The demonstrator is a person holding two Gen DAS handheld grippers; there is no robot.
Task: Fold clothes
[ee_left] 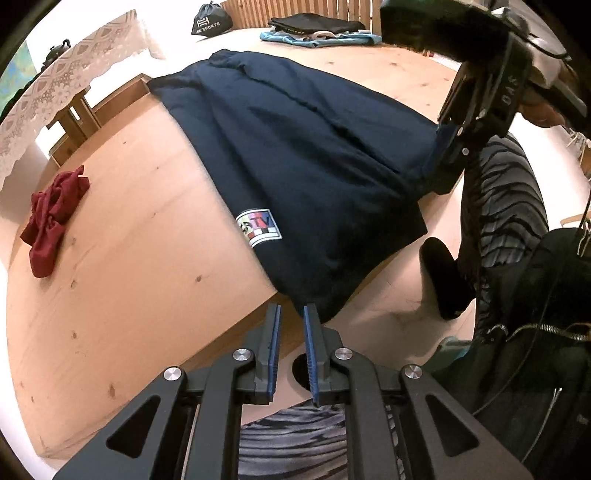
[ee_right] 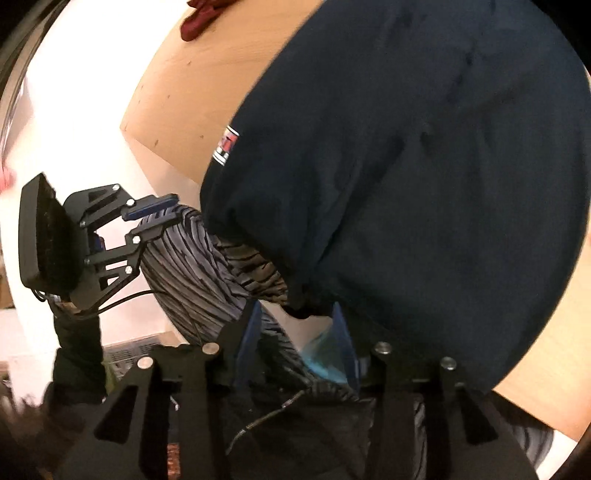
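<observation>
Wooden table (ee_left: pixel 129 258) fills most of the left wrist view, so here's my take on progress.

Going left to right: one red garment (ee_left: pixel 51 218) sits crumpled at about 9 o'clock, clearly not folded yet. One black drawstring bag (ee_left: pixel 212 22) is up at 11 o'clock. Dead centre, one navy garment (ee_left: pixel 295 158) with a logo patch lies spread flat, its near corner hanging off the table edge toward 6 o'clock. No fold in it that I can see, so I'd say this one is just getting started. At 12 o'clock there's a folded stack (ee_left: pixel 317 29), black on top and light blue underneath, maybe a pale piece between them, hard to tell that far out. So at least two done, two to go.

Two claws. The left gripper (ee_left: pixel 291 317) is almost closed, a slim gap with nothing in it, right beside that hanging corner. The right gripper (ee_right: pixel 295 321), over at 3 o'clock on the navy hem, stands released. The hem bunches between its fingers, but they don't look to be pinching it.
</observation>
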